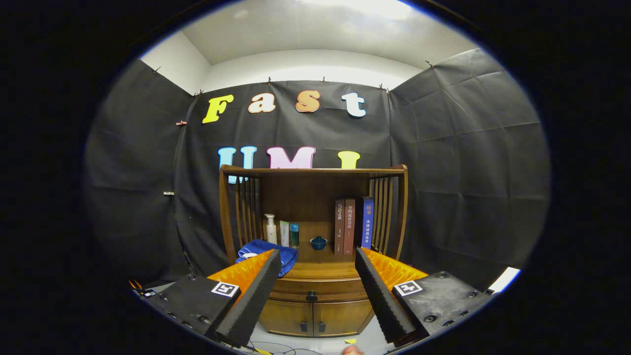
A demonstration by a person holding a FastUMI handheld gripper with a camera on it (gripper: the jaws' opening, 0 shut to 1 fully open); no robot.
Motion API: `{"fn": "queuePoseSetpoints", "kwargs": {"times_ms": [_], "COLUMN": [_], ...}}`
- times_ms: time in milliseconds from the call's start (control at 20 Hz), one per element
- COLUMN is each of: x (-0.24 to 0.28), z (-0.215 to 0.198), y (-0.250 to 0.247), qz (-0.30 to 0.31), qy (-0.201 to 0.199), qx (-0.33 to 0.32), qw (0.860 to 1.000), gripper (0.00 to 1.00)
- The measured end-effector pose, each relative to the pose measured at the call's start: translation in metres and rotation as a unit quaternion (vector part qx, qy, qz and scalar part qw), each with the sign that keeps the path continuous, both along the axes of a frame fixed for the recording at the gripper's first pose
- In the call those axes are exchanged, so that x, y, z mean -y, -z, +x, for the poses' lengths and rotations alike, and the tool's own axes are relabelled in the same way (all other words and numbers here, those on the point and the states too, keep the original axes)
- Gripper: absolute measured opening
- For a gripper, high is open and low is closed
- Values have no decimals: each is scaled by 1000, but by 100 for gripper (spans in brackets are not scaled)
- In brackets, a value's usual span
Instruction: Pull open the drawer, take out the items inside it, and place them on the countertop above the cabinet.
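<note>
Fingers [317, 256] spread wide, nothing gripped; shut drawer [315, 290] w/ knob [311, 296] straight ahead, clear gap between, cabinet [315, 315] below.

Your gripper [315, 264] has its fingers spread wide with open air between them, well short of the cabinet [315, 315], so the way to the shut drawer [315, 290] and its knob [311, 296] lies unobstructed. The countertop [320, 268] is bare at centre front. It is crowded by a blue cloth [266, 256] at left, bottles [282, 231] and a small bowl [318, 242] behind, books [352, 226] at right, slatted rails [246, 207] on both sides.
</note>
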State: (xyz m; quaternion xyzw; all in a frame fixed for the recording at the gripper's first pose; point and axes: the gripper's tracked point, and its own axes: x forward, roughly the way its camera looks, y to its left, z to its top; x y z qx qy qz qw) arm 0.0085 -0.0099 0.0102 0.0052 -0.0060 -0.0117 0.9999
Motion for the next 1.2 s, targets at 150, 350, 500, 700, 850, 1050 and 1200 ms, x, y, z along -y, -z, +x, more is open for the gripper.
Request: {"fn": "queuePoseSetpoints", "kwargs": {"times_ms": [150, 350, 500, 700, 850, 1050, 1200], "x": [7, -2, -15, -25, -23, -20, -19], "z": [4, 4, 6, 12, 16, 22, 31], "y": [-1, 6, 14, 13, 11, 19, 42], "qz": [6, -8, -6, 3, -2, -3, 1], "qy": [8, 0, -14, -26, -23, -15, -14], "qx": [0, -11, -13, -5, 8, 13, 16], "qw": [1000, 1000, 1000, 1000, 1000, 1000, 1000], "gripper": [98, 98, 99, 98, 98, 98, 98]}}
